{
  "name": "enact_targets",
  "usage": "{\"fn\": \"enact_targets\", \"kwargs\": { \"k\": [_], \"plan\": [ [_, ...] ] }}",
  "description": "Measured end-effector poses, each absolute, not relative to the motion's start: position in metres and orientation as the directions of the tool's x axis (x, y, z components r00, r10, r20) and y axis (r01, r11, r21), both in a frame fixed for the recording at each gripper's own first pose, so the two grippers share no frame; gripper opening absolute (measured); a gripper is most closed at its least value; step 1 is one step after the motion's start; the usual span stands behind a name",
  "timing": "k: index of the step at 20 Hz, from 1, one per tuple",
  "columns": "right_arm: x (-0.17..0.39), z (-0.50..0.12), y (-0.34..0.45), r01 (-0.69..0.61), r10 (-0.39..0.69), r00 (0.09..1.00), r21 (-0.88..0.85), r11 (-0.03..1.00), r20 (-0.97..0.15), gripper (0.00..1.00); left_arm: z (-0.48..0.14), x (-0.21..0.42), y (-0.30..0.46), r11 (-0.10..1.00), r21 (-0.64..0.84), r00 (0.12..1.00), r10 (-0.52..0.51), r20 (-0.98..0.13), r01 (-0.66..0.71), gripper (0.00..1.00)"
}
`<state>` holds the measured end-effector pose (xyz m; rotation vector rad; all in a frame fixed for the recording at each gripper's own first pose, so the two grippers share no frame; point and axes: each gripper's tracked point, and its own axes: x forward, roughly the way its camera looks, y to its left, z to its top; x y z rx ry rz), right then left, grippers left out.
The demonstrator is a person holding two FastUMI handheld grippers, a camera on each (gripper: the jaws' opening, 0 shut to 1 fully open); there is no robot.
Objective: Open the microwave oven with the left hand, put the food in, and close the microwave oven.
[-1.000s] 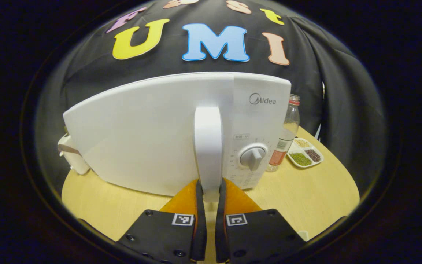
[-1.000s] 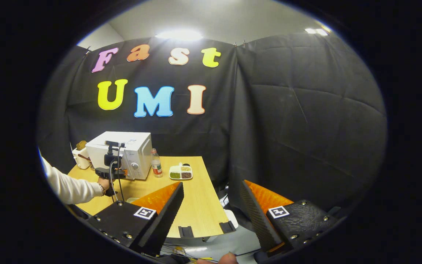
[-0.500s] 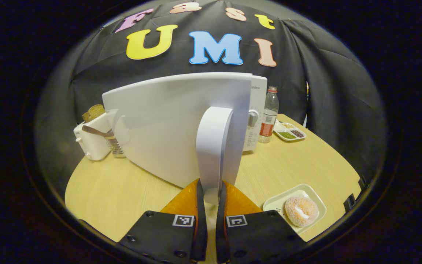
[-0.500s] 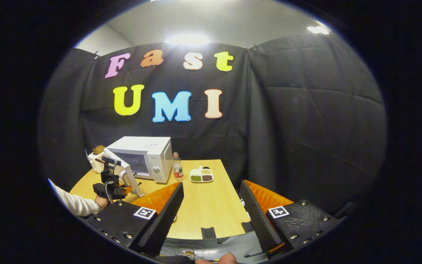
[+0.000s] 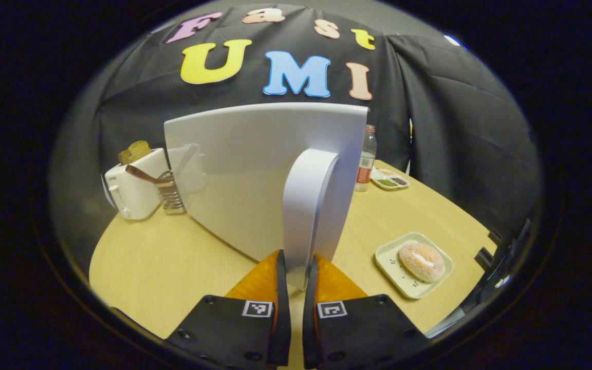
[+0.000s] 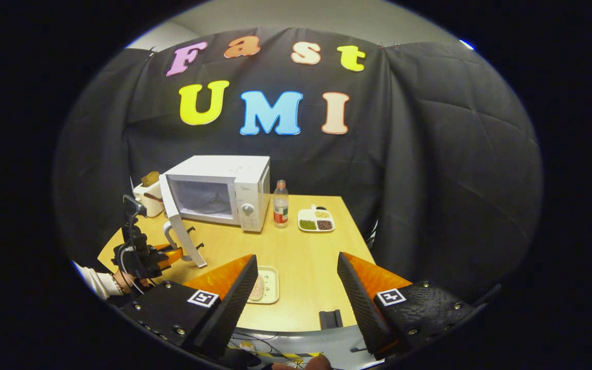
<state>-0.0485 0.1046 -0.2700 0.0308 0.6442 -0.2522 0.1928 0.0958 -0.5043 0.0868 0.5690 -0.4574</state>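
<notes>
The white microwave [image 6: 224, 190] stands at the back of the table with its door [image 5: 255, 169] swung wide, and the cavity with its turntable shows in the right gripper view. My left gripper [image 5: 296, 277] is shut on the lower end of the door handle [image 5: 306, 205]; the same gripper [image 6: 165, 255] and the hand holding it appear at the left of the right gripper view. A sugared doughnut [image 5: 422, 261] lies on a small pale plate [image 5: 391, 259] near the table's front edge. My right gripper [image 6: 296, 288] hangs open above the front edge, with nothing between its fingers.
A white toaster [image 5: 131, 190] with bread and a wire utensil holder [image 5: 170, 192] stand left of the door. A plastic bottle [image 6: 280, 210] and a divided dish of grains [image 6: 316, 220] sit right of the microwave. Black cloth walls the booth.
The door has swung from nearly shut to wide open, pulled by my left gripper. The right gripper's view has turned toward the table, so the plate with the doughnut now shows.
</notes>
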Motion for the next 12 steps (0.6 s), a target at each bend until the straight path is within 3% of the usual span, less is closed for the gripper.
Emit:
{"fn": "enact_targets", "kwargs": {
  "k": [7, 12],
  "plan": [
    [-0.014, -0.369, 0.172, 0.132, -0.090, 0.645, -0.006, 0.991, -0.759, 0.96, -0.505, 0.177, 0.132, 0.872, -0.100, 0.724, -0.458, -0.516, 0.480, 0.18],
    [0.007, -0.439, 0.179, 0.052, -0.052, 0.518, -0.029, 0.998, -0.854, 0.96, -0.504, 0.164, 0.171, 0.904, -0.121, 0.753, -0.410, -0.514, 0.410, 0.18]
  ]
}}
